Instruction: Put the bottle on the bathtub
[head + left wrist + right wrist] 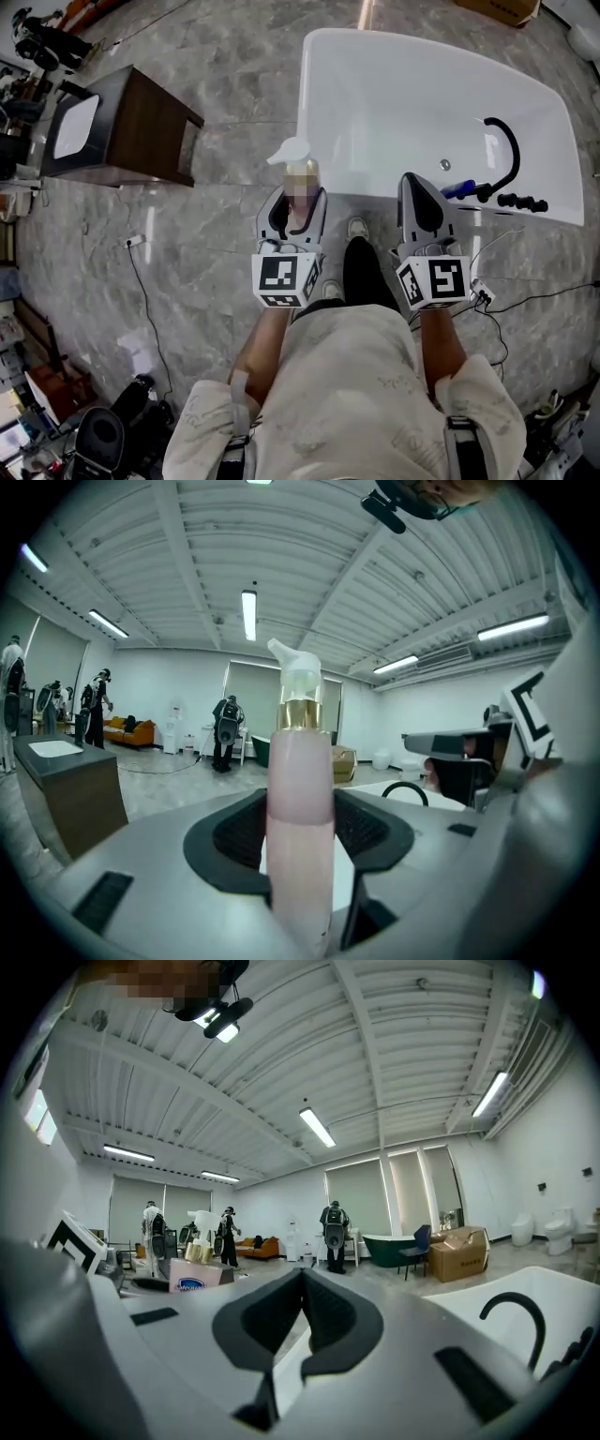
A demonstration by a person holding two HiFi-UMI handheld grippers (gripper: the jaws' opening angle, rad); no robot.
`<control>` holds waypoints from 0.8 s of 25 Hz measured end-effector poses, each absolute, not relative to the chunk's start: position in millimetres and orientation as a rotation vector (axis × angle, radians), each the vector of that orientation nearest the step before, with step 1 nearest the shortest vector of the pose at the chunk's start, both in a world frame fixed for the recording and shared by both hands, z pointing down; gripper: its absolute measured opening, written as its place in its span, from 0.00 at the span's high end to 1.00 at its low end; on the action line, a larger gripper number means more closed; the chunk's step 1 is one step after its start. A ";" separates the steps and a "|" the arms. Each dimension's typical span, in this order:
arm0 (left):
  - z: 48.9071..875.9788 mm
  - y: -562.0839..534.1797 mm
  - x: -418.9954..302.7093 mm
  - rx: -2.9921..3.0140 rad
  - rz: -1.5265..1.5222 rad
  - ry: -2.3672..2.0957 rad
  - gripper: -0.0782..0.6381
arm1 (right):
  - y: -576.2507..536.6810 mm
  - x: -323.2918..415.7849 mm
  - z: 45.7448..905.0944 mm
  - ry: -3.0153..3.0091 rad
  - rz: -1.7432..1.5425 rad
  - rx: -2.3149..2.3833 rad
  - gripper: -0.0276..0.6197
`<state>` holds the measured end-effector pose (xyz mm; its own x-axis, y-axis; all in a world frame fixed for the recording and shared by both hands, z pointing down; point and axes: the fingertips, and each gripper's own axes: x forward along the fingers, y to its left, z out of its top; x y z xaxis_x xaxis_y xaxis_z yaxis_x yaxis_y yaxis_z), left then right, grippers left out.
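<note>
A pale pink pump bottle (300,808) with a gold collar and a white pump head (291,152) stands upright between the jaws of my left gripper (293,208), which is shut on it. It hangs over the floor just left of the white bathtub (375,103), close to the tub's near left corner. The same bottle (199,1252) shows at the left of the right gripper view. My right gripper (419,208) is shut with nothing in it, its tips over the tub's near rim (469,1312).
A black faucet with a hose (506,155) and knobs sits on the tub's right end. A dark wooden cabinet with a white basin (112,127) stands to the left. Cables (141,281) trail over the grey marble floor. People (225,728) stand far off in the hall.
</note>
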<state>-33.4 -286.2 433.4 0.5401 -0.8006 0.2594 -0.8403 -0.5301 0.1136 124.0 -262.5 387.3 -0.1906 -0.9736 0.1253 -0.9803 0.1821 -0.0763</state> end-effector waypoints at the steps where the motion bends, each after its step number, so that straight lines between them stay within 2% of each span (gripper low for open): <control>1: 442.2 -293.8 -30.2 2.544 0.283 -1.379 0.59 | -272.9 125.7 391.9 -2.380 0.230 1.956 0.97; 8: 512.9 -347.8 -11.1 2.469 0.460 -1.368 0.59 | -343.2 143.9 429.7 -2.375 0.332 1.902 0.97; 20: 624.2 -387.9 2.7 2.274 0.668 -1.298 0.59 | -388.6 174.1 489.8 -2.302 0.491 1.858 0.97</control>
